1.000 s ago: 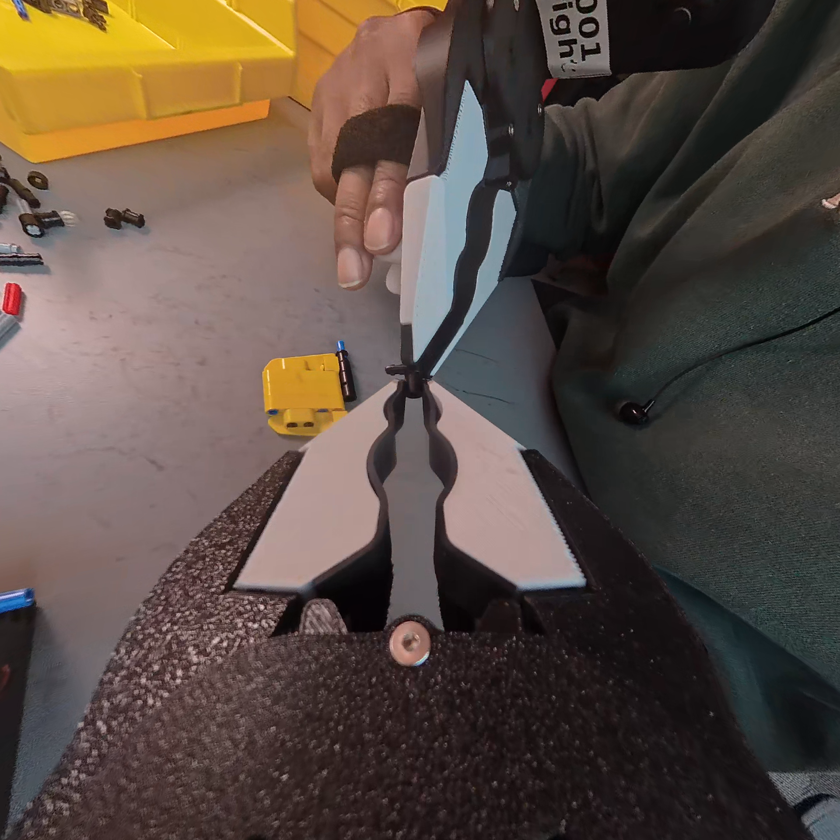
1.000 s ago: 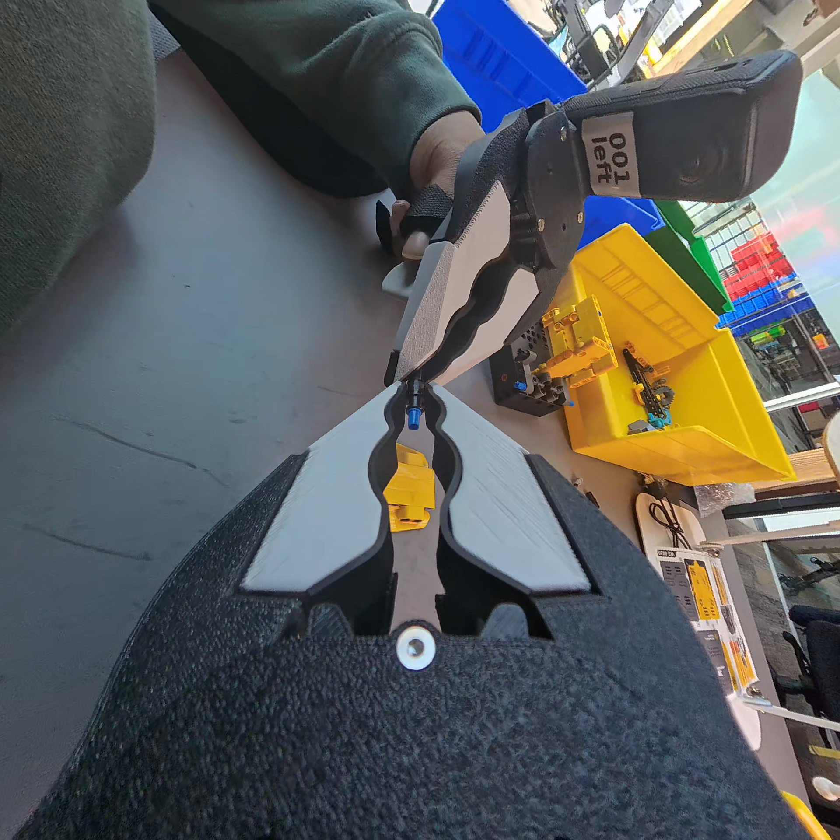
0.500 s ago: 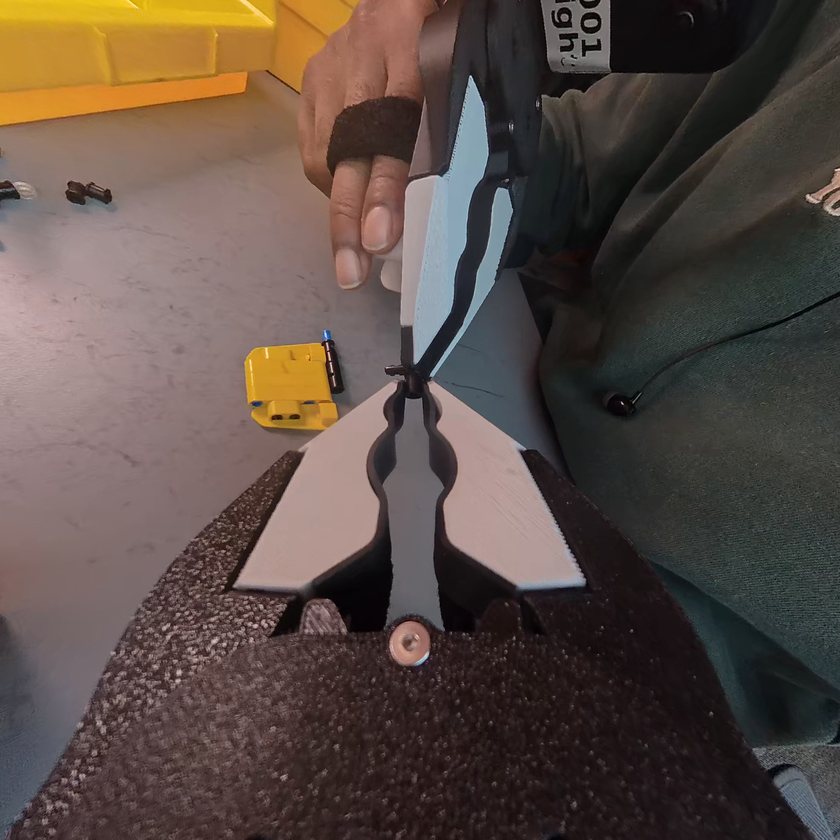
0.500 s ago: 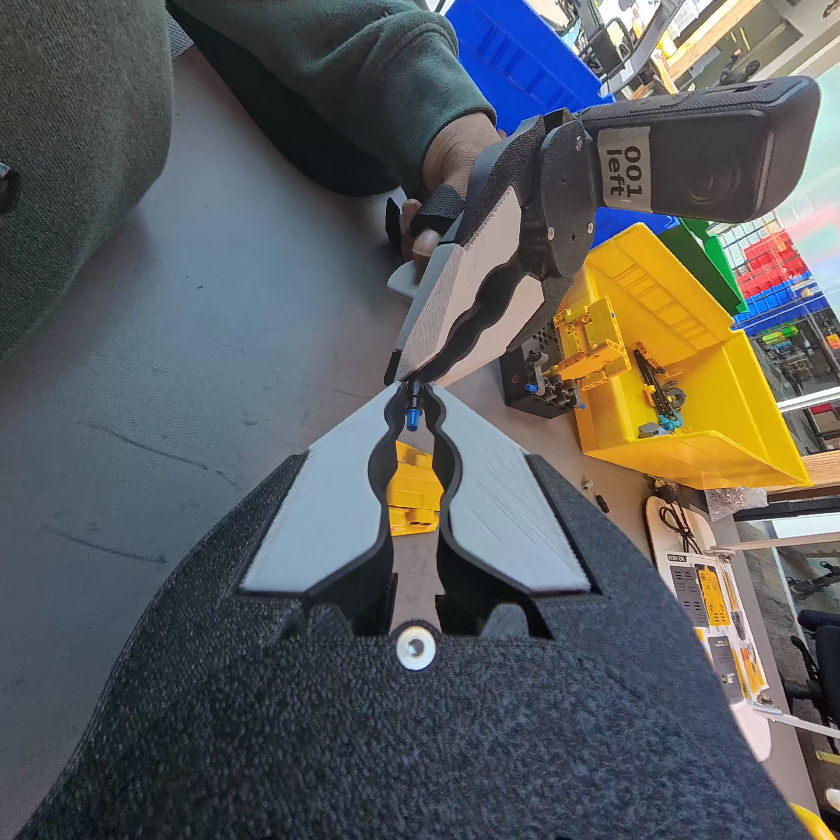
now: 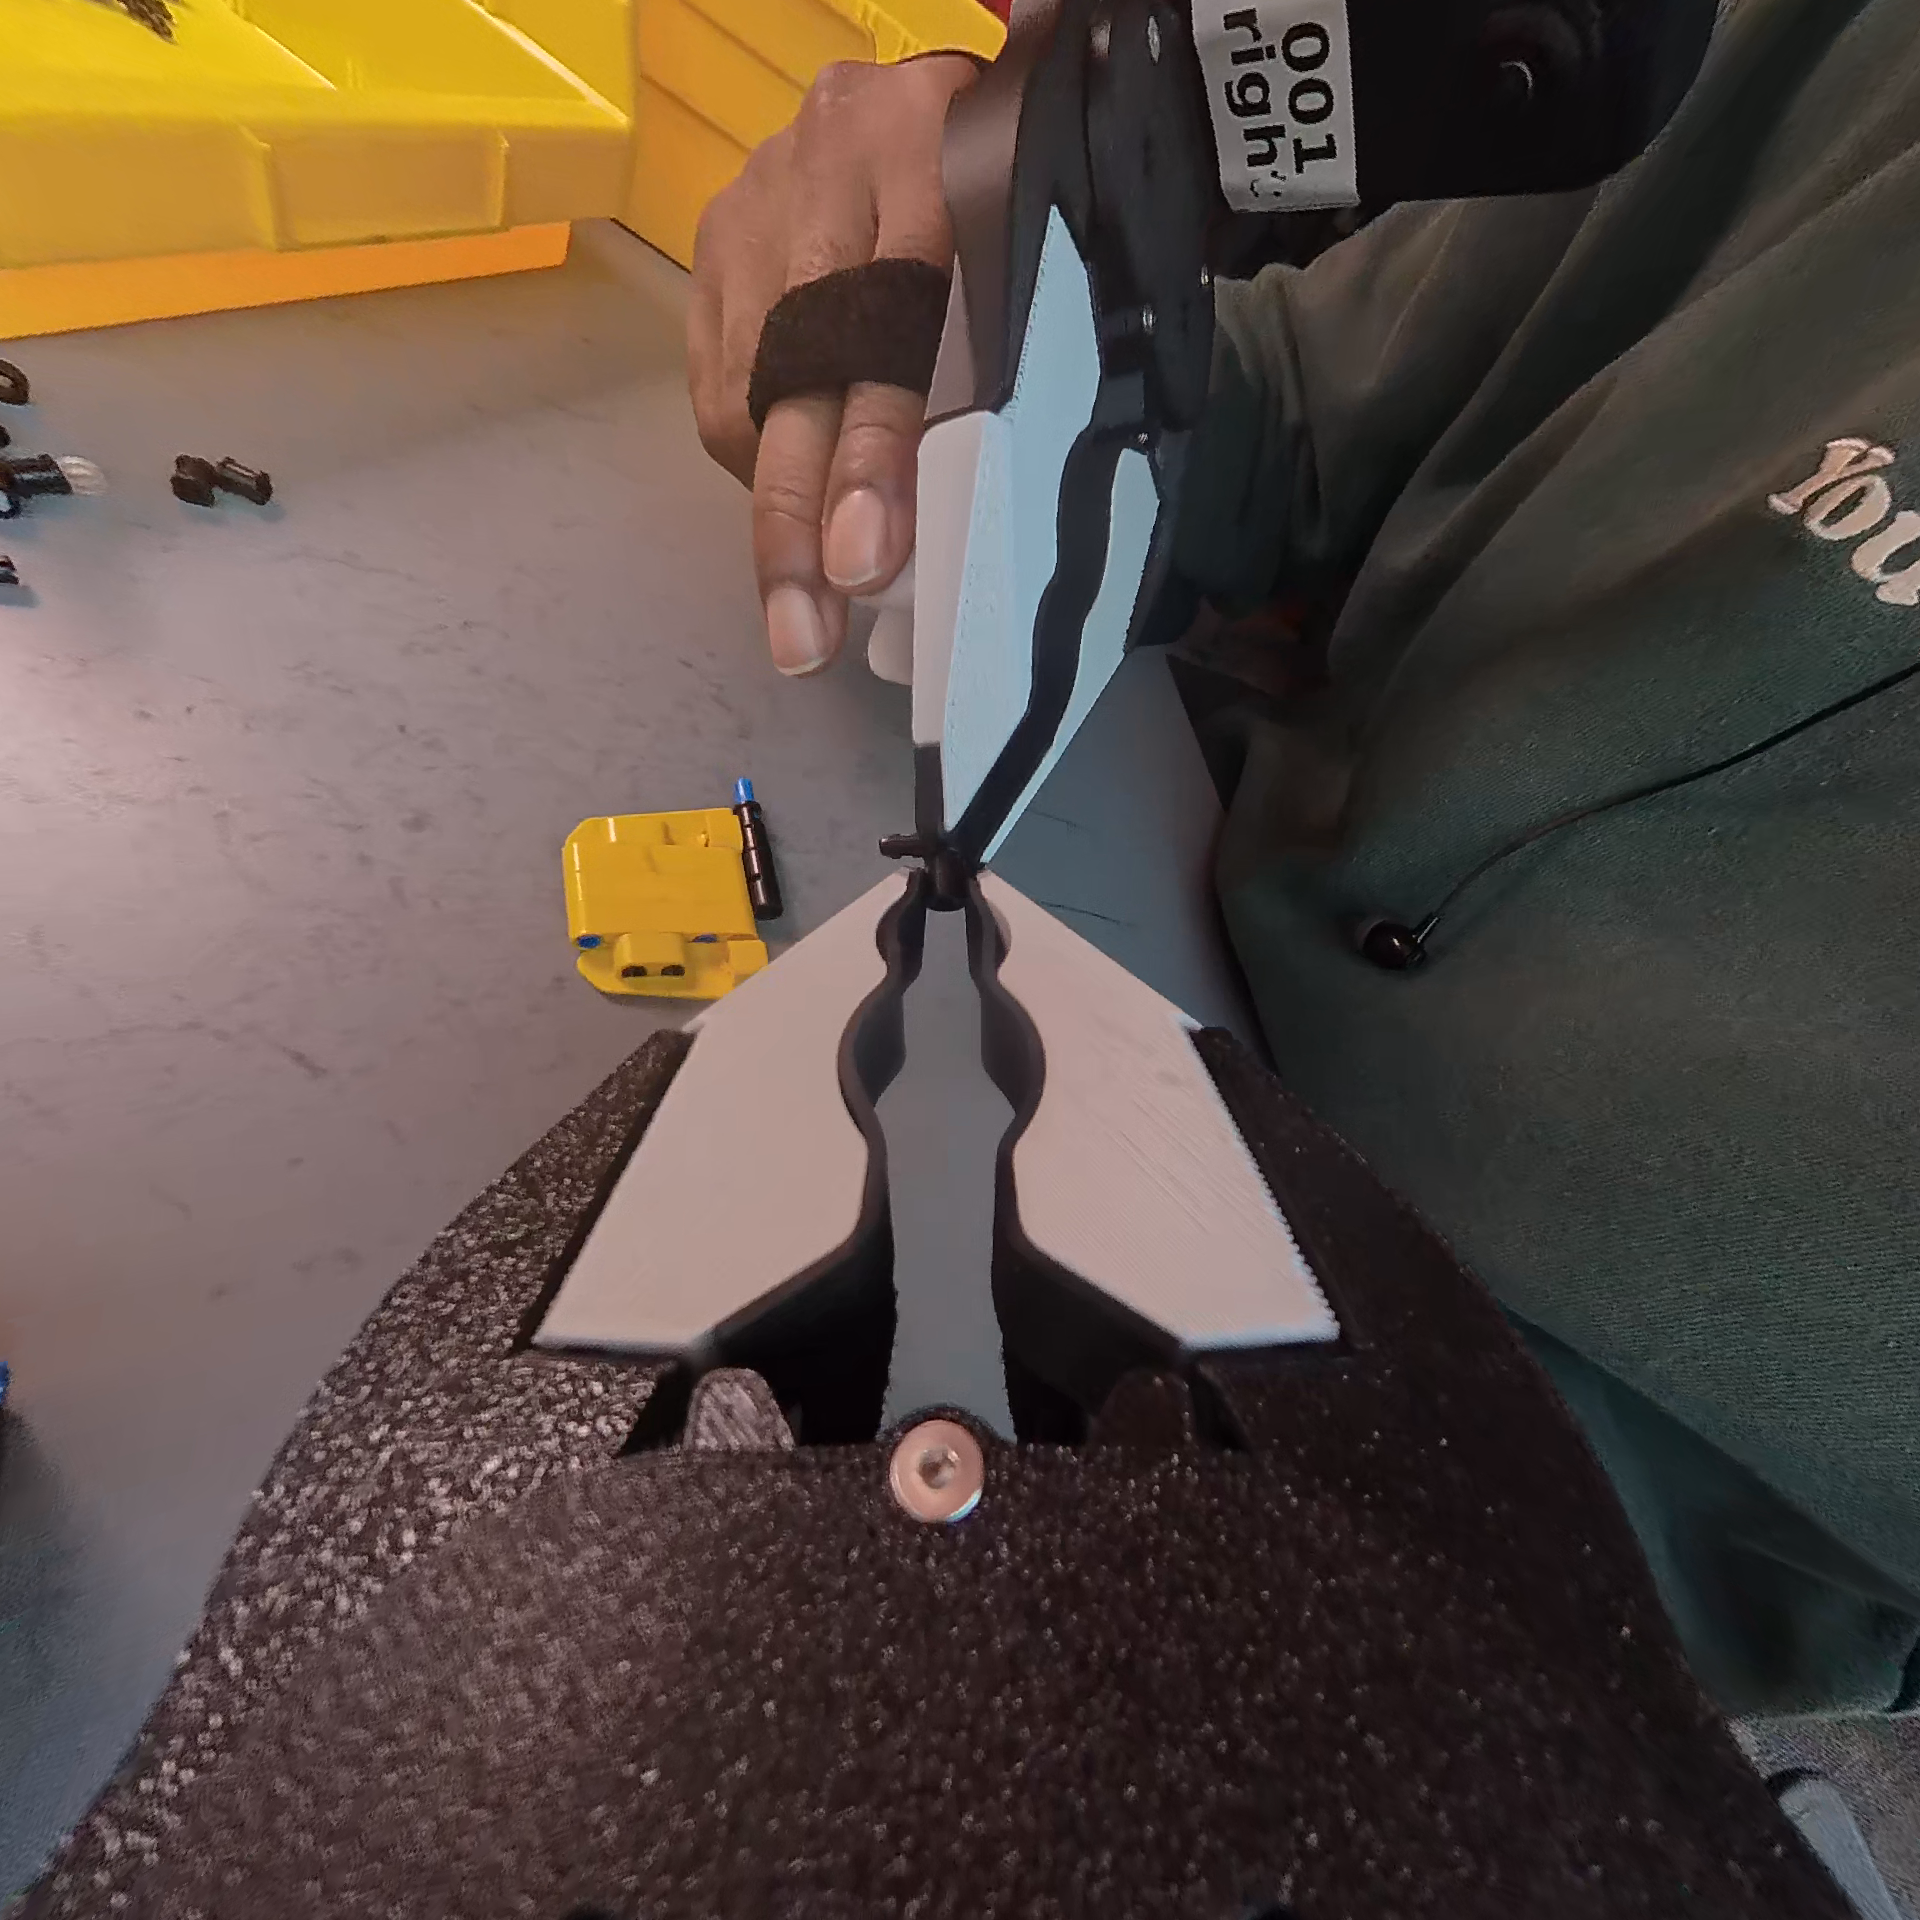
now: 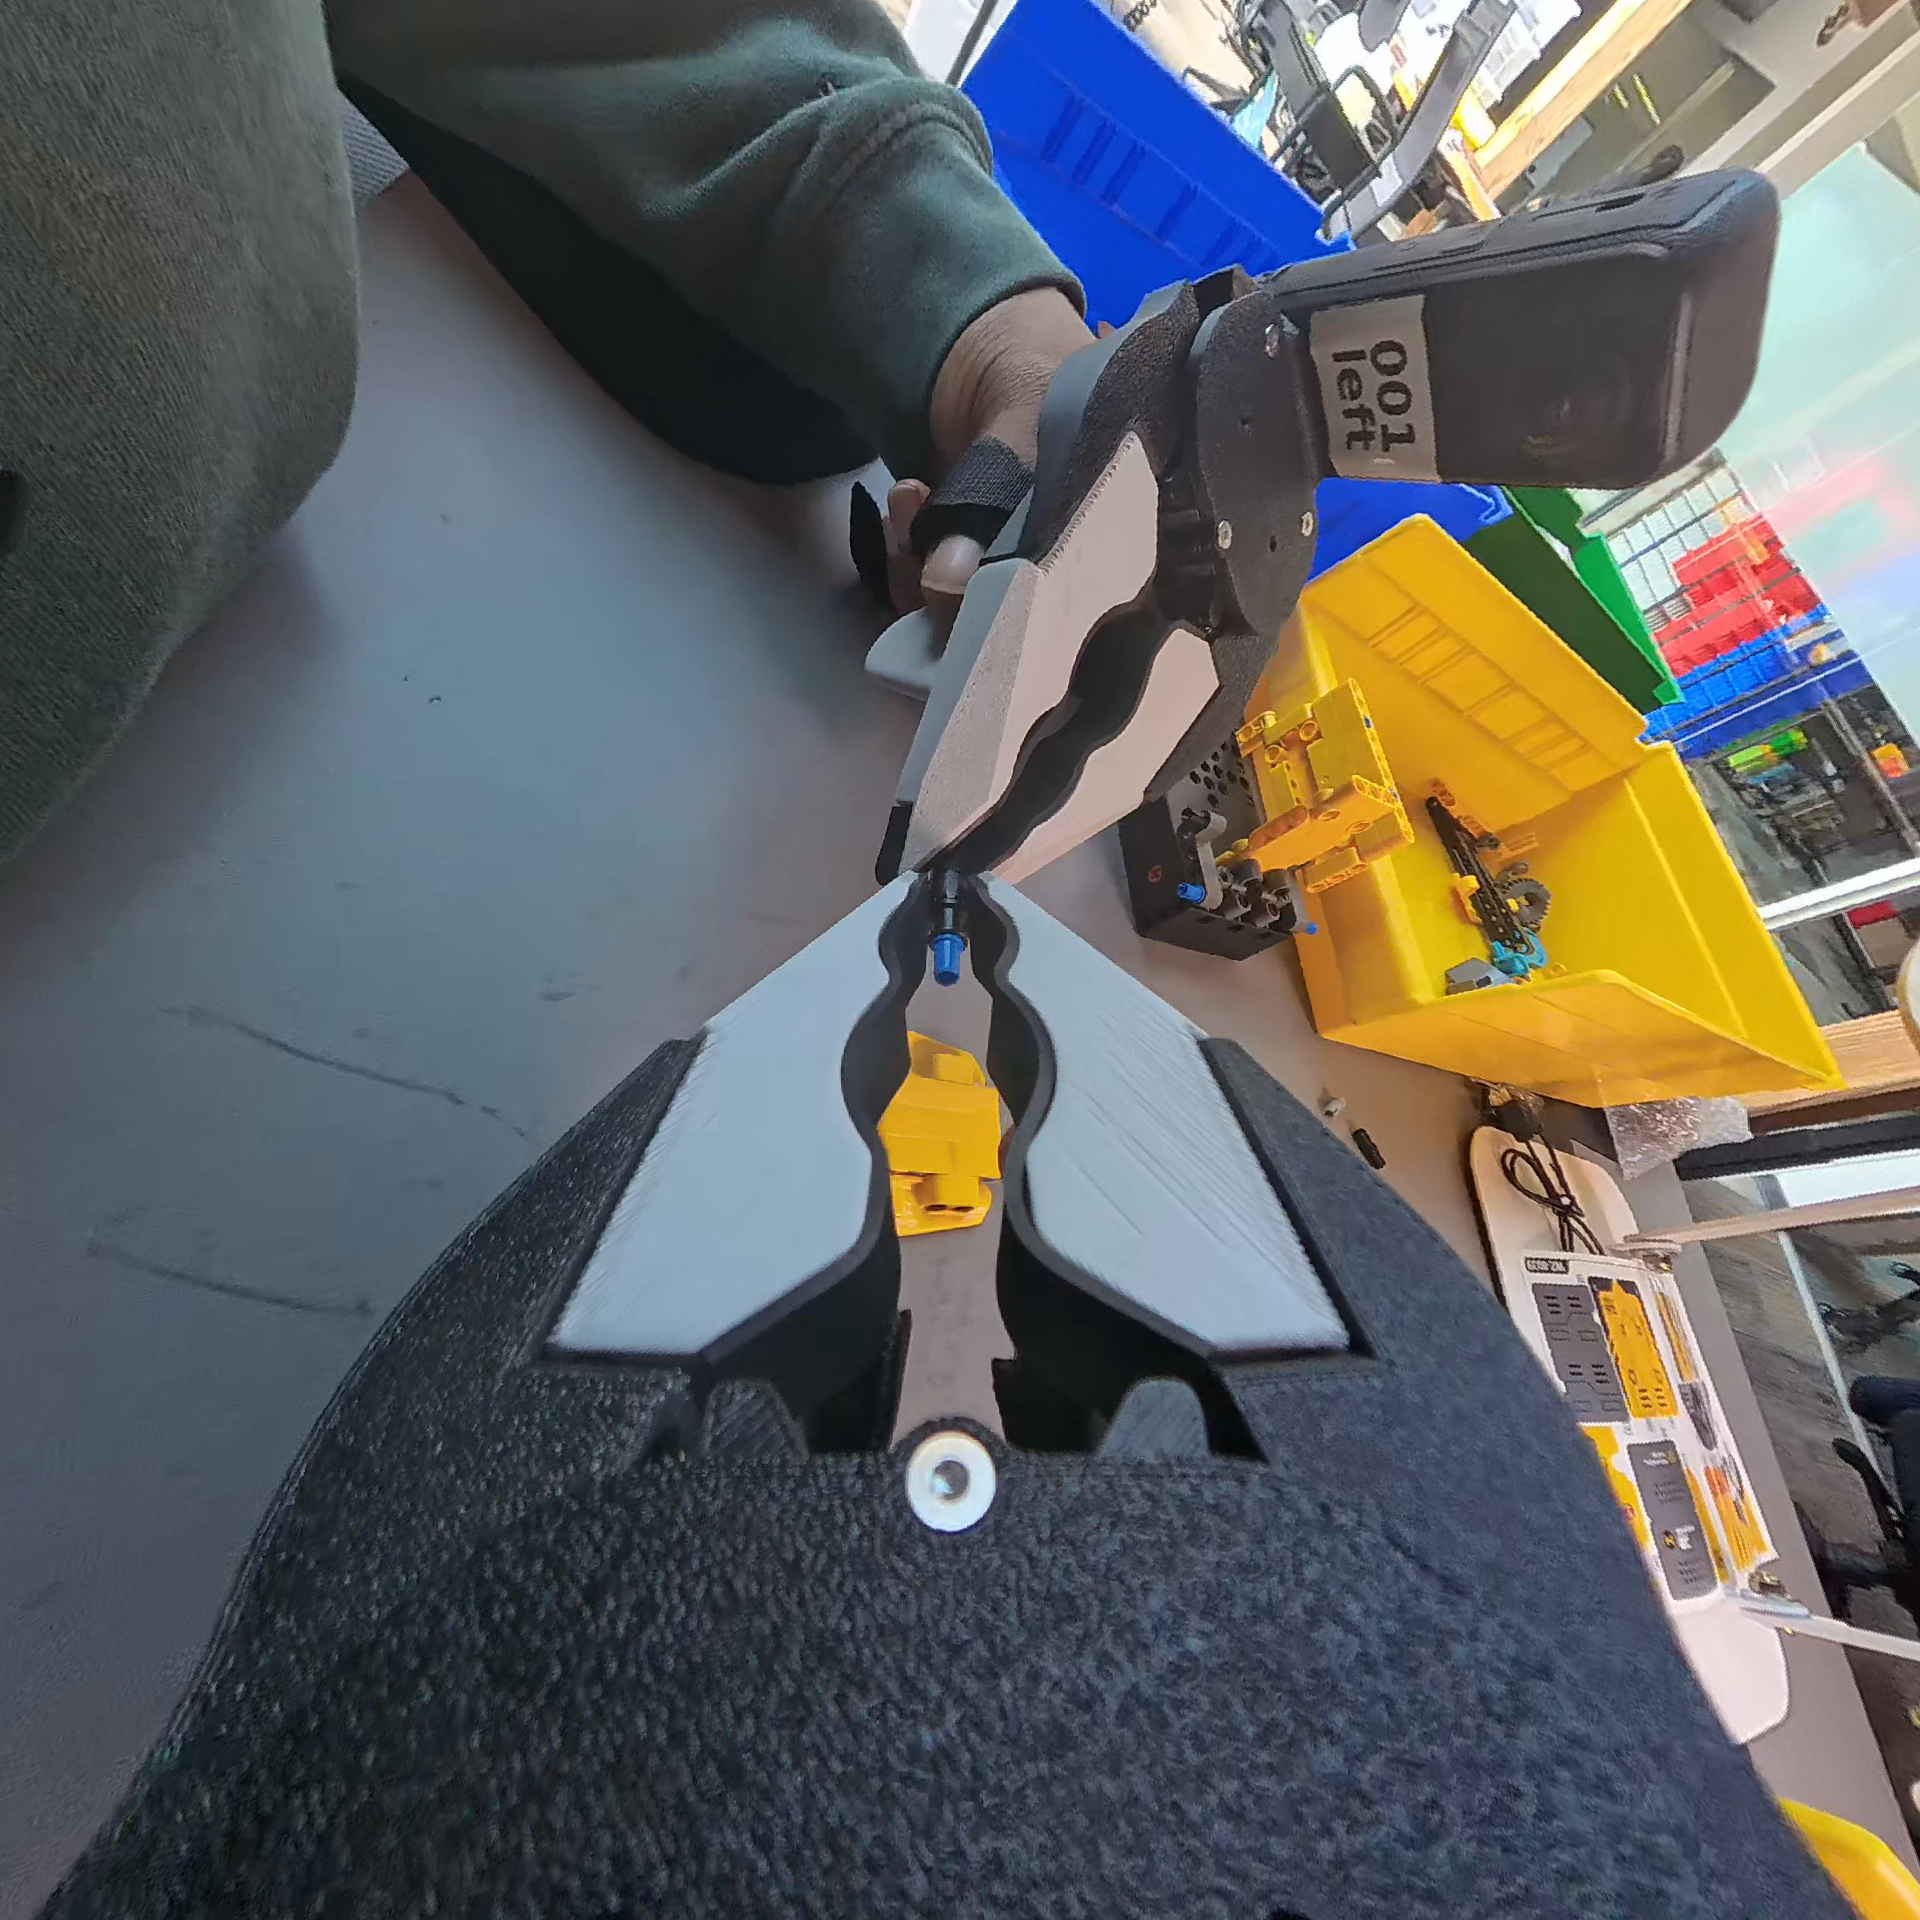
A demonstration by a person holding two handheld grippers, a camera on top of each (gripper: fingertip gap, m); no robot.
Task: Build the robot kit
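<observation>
My left gripper (image 5: 940, 891) and my right gripper (image 6: 941, 891) meet tip to tip a little above the grey table (image 5: 312, 779). The left one is shut on a small black piece (image 5: 928, 854). The right one is shut on a black pin with a blue end (image 6: 945, 930) that points back between its fingers. The two parts touch at the tips. In the left wrist view the right gripper (image 5: 951, 831) comes down from above. In the right wrist view the left gripper (image 6: 935, 860) does the same. A yellow block (image 5: 660, 904) lies on the table below, with a second black and blue pin (image 5: 753, 852) beside it.
A yellow bin (image 6: 1558, 997) holds a yellow model (image 6: 1320, 790), with a black box (image 6: 1184, 894) in front of it. A printed sheet (image 6: 1631, 1403) lies at the right, and a blue bin (image 6: 1122, 177) stands behind. Small black parts (image 5: 218, 480) lie at the left. A person's green sleeve and torso (image 5: 1558, 935) are close by. My two grippers' fingertips are within a few centimetres of each other. Between my left fingertips and the yellow block (image 5: 660, 904) there is roughly 6 cm. Look for it in the right wrist view (image 6: 955, 1102) too.
Both grippers have stayed shut and tip to tip. They have shifted only slightly together over the table, so the yellow block and bins sit a little differently in the views.
</observation>
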